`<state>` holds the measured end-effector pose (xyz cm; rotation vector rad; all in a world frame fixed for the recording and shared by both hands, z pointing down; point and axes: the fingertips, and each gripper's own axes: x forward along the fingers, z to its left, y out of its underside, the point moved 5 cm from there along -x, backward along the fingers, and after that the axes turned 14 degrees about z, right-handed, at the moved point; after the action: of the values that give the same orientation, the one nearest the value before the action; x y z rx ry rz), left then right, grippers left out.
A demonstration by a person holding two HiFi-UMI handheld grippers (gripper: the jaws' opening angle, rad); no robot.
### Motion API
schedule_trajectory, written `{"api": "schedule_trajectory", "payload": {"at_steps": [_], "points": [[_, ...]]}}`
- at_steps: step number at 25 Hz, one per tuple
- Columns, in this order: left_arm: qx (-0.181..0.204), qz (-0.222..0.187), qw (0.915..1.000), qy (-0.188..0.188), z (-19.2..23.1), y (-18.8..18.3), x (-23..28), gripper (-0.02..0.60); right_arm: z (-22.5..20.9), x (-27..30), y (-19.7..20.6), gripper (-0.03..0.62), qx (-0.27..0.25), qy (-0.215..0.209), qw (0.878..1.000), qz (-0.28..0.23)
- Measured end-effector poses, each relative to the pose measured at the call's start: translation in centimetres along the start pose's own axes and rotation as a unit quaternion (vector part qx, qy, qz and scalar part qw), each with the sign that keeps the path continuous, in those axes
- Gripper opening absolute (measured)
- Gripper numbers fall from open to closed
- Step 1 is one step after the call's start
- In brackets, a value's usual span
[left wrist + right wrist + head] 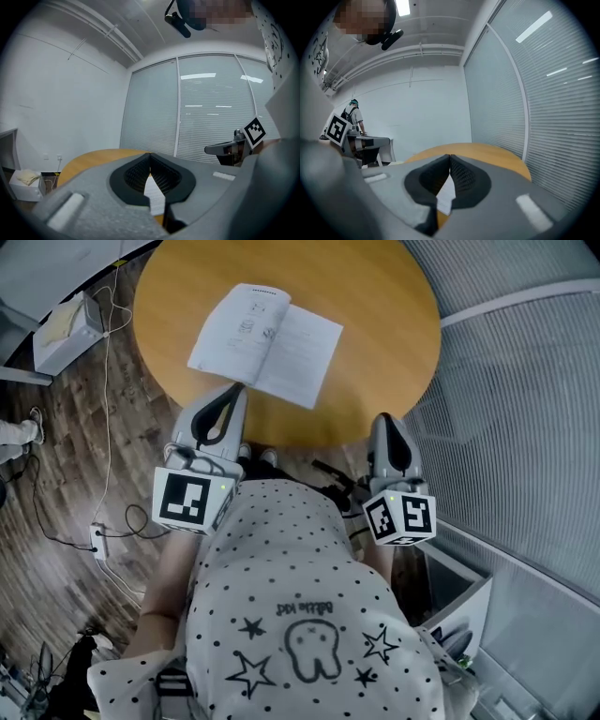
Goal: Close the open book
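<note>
An open book (267, 341) with white printed pages lies flat on the round wooden table (394, 324), spine running from far right to near left. My left gripper (236, 388) is shut and empty, its tips at the table's near edge just short of the book's near corner. My right gripper (384, 420) is also shut and empty, near the table's front rim, to the right of the book and apart from it. Through the closed jaws, each gripper view shows a sliver of white page (154, 192) (446, 193) and table top (89, 161) (487, 152).
A white box (66, 329) and trailing cables (103, 427) lie on the wood floor left of the table. A slatted blind wall (525, 399) curves along the right. A person stands by a desk in the background (354, 117). The holder's spotted shirt (300, 615) fills the lower frame.
</note>
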<state>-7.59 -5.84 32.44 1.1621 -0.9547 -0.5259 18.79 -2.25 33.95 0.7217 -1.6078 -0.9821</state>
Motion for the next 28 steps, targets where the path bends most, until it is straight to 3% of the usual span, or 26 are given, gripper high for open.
{"api": "schedule_trajectory", "payload": {"at_steps": [6, 20, 28], "points": [[-0.002, 0.014, 0.9997, 0.022, -0.5, 0.4, 0.9, 0.011, 0.0, -0.2, 0.2, 0.005, 0.01, 0.005, 1.0, -0.006], [0.006, 0.018, 0.9994, 0.03, -0.2, 0.3, 1.4, 0.011, 0.0, -1.0, 0.7, 0.005, 0.019, 0.02, 1.0, -0.005], [-0.035, 0.053, 0.9979, 0.008, 2.7, 2.2, 1.5, 0.012, 0.6, -0.7, 0.8, 0.005, 0.019, 0.022, 1.0, 0.0]]}}
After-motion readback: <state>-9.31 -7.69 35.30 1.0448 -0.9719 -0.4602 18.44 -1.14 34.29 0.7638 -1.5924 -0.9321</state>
